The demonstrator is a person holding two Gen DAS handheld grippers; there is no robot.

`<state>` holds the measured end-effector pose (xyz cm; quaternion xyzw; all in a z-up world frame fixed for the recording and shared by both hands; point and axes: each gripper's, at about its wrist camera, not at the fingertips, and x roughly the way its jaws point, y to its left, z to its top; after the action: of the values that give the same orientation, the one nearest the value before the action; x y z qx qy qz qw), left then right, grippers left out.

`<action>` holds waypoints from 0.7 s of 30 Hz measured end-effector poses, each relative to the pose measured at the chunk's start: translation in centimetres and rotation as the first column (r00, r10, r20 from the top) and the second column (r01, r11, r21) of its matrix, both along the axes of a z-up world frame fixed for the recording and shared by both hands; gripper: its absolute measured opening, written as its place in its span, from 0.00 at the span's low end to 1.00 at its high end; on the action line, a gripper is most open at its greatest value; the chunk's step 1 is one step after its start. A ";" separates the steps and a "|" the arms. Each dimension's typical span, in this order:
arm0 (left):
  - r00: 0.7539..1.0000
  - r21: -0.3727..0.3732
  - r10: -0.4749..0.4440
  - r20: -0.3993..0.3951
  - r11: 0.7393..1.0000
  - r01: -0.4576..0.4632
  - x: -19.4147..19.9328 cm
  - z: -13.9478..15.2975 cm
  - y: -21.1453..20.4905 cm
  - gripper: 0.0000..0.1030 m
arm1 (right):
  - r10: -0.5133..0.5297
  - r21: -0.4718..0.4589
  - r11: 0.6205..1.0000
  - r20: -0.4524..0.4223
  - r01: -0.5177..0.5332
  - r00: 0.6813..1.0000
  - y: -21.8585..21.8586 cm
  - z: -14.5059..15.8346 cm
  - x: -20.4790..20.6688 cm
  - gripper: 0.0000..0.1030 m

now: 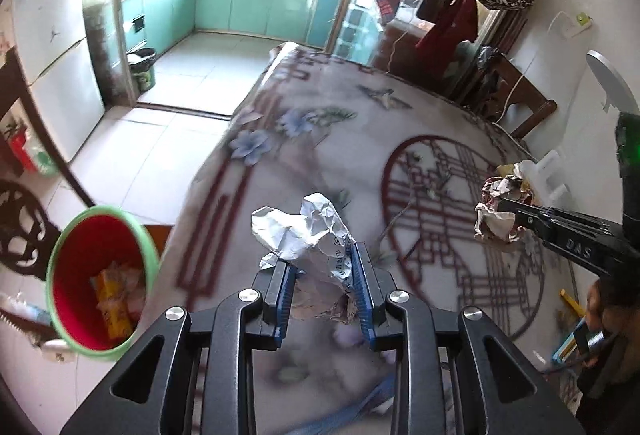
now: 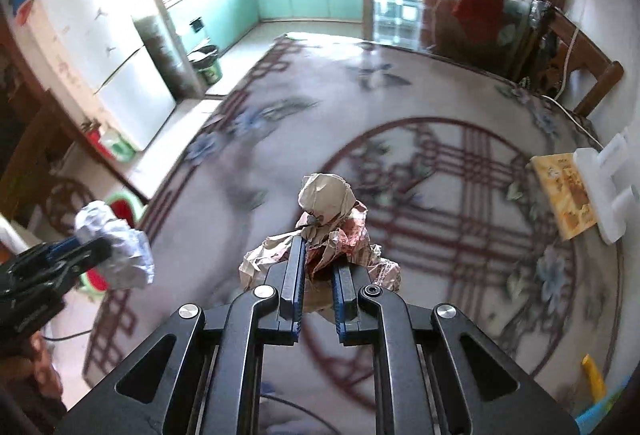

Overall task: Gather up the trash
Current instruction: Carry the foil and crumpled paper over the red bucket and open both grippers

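In the left wrist view, the left gripper is clenched on a crumpled white paper ball, the blue pads pressing on its lower part while most of the ball stands free above them. Such paper is very light and soft; it gives under the pads and will not break, so I judge a hold across the thick middle as safest (a thin loose flap could tear or slip out). The red bin with a green rim stands on the floor to the left of this ball, below the edge of the patterned desk, and some wrappers already lie inside it. To the right of the ball, the right gripper appears from the side with a brownish paper wad at its tip.

In the right wrist view, the right gripper is closed tight on that brownish paper wad, which is also light and crushable; its loose ends hang out on both sides of the jaws. Only this view shows a yellow book and a white plastic piece on the desk, to the right of the wad. The bin is nearly hidden here behind the white ball, so its contents show only in the left view.
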<state>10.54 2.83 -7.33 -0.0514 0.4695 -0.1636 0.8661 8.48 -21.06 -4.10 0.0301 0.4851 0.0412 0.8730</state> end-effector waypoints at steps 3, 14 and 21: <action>1.000 0.003 0.018 -0.008 1.000 -0.018 -0.9 -0.2 2.1 0.24 | 0.032 -0.014 0.999 0.007 -0.032 0.999 2.7 0.2 -0.9 0.11; 0.997 -0.006 0.077 0.013 0.997 -0.077 -2.4 0.4 8.2 0.24 | 0.098 -0.016 0.995 0.030 -0.097 0.995 9.1 1.1 -1.6 0.11; 0.994 -0.007 0.111 0.013 0.994 -0.111 -2.7 0.2 11.3 0.25 | 0.122 -0.021 0.992 0.035 -0.122 0.992 11.8 1.4 -1.4 0.11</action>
<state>7.83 14.14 -7.11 -0.0789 0.4598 -0.1168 0.8768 7.07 -9.30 -2.72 -0.0088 0.4706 0.0903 0.8777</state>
